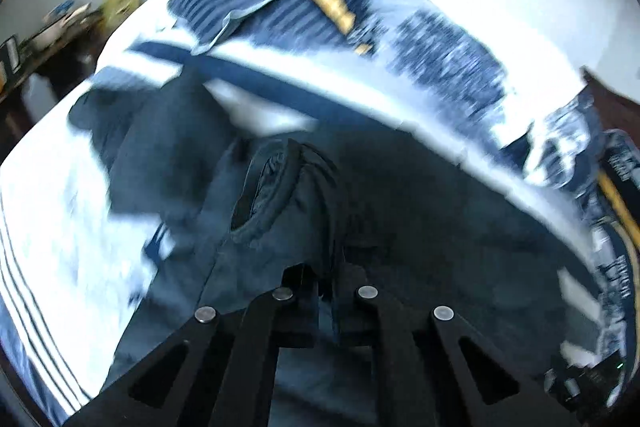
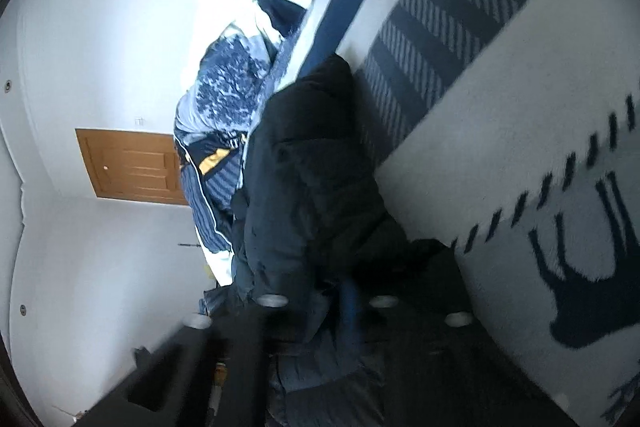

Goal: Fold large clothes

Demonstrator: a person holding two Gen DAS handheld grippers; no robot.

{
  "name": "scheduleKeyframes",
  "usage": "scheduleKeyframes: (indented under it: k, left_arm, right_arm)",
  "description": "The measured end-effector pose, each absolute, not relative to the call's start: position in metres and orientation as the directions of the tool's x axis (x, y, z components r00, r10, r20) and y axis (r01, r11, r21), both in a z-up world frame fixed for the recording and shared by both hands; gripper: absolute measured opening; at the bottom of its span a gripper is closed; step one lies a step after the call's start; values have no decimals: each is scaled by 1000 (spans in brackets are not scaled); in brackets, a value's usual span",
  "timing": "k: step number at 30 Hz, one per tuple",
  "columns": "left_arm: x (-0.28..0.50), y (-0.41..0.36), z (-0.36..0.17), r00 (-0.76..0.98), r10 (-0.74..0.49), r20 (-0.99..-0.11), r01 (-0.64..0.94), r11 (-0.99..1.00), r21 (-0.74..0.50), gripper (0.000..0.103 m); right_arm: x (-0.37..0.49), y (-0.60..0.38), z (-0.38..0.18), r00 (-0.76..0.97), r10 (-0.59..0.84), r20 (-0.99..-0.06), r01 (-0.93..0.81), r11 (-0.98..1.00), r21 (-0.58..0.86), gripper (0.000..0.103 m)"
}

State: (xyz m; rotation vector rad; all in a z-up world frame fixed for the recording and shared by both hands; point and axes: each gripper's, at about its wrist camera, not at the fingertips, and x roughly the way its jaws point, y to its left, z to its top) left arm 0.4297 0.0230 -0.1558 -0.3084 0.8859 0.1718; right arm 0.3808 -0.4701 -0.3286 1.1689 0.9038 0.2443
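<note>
Dark padded jacket (image 1: 280,187) pinched by left gripper (image 1: 329,279), right gripper (image 2: 328,301), no legible writing

both views motion-blurred, fisheye-warped at edges; bedding (image 1: 460,27) glares white, dark garment (image 2: 312,179) perhaps underexposed.

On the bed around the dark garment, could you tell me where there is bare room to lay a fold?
Free: the pale blanket between the dark garment and the deer print. Crowded: the far side, where the rumpled duvet borders the garment.
</note>
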Motion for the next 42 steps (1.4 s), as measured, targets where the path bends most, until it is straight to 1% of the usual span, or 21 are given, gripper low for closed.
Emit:
scheduleKeyframes:
  k: [1, 4, 5, 7, 8, 10, 11, 13, 15, 16, 17, 20, 24, 30, 32, 35, 37, 39, 40, 41, 42]
  left_arm:
    - [434, 21, -148, 641, 12, -768, -258, 945, -200, 4]
    - [447, 15, -144, 653, 20, -757, -236, 955, -179, 5]
    - [456, 13, -155, 631, 38, -775, -238, 960, -146, 5]
    - [472, 8, -181, 562, 104, -821, -236, 971, -38, 6]
    - [481, 10, -203, 499, 126, -857, -241, 970, 2, 6]
    - [485, 18, -229, 414, 126, -902, -274, 962, 9, 7]
    - [481, 21, -238, 397, 111, -911, -295, 955, -12, 8]
    - [471, 26, -239, 433, 87, -897, -308, 950, -57, 10]
    - [462, 29, -238, 427, 93, -899, -326, 943, -58, 32]
    - [457, 30, -237, 424, 104, -900, -336, 941, -50, 55]
    - [449, 29, -234, 441, 115, -890, -339, 940, -46, 64]
    - [418, 31, -219, 485, 125, -865, -346, 936, -58, 64]
    - [372, 42, -201, 510, 88, -856, -384, 913, -135, 64]
    - [306, 58, -170, 538, 106, -836, -424, 892, -160, 65]
    - [294, 64, -161, 530, 110, -841, -429, 890, -154, 68]
    - [269, 80, -150, 523, 87, -848, -436, 882, -178, 69]
    - [251, 94, -144, 522, 70, -850, -460, 862, -212, 70]
    - [239, 106, -142, 522, 50, -851, -479, 843, -244, 70]
    - [232, 113, -141, 526, 36, -850, -489, 830, -268, 70]
    - [226, 119, -139, 534, 26, -845, -493, 821, -286, 70]
    - [221, 124, -137, 540, 24, -841, -499, 814, -297, 70]
  right_arm:
    - [379, -471, -323, 652, 589, -478, 263, 415, 871, 6]
    - [374, -472, -309, 677, 548, -492, 252, 456, 854, 4]
    - [374, -471, -307, 676, 522, -520, 265, 486, 833, 4]
    - [376, -469, -311, 656, 497, -568, 294, 525, 799, 4]
    - [378, -467, -316, 639, 497, -586, 310, 532, 788, 4]
    - [380, -466, -325, 609, 503, -613, 345, 528, 776, 4]
    - [380, -466, -328, 603, 502, -619, 355, 526, 773, 4]
    - [379, -468, -328, 605, 507, -614, 354, 519, 778, 4]
    - [378, -470, -328, 607, 497, -621, 352, 532, 770, 4]
    - [379, -471, -328, 606, 500, -618, 355, 525, 773, 4]
    - [378, -472, -329, 607, 501, -617, 363, 516, 776, 5]
    - [376, -474, -330, 604, 475, -640, 384, 529, 756, 6]
    - [377, -472, -330, 599, 476, -645, 396, 524, 754, 6]
    - [378, -473, -327, 590, 439, -678, 406, 564, 719, 7]
    - [373, -467, -315, 582, 404, -705, 398, 614, 681, 7]
    - [354, -455, -293, 599, 334, -728, 380, 681, 626, 7]
    - [332, -445, -277, 630, 293, -719, 355, 715, 602, 8]
    - [312, -432, -262, 661, 272, -699, 307, 753, 582, 21]
    - [305, -428, -256, 675, 270, -687, 283, 765, 579, 46]
    - [289, -418, -244, 713, 262, -650, 230, 788, 571, 72]
    - [282, -411, -235, 736, 252, -629, 203, 804, 560, 78]
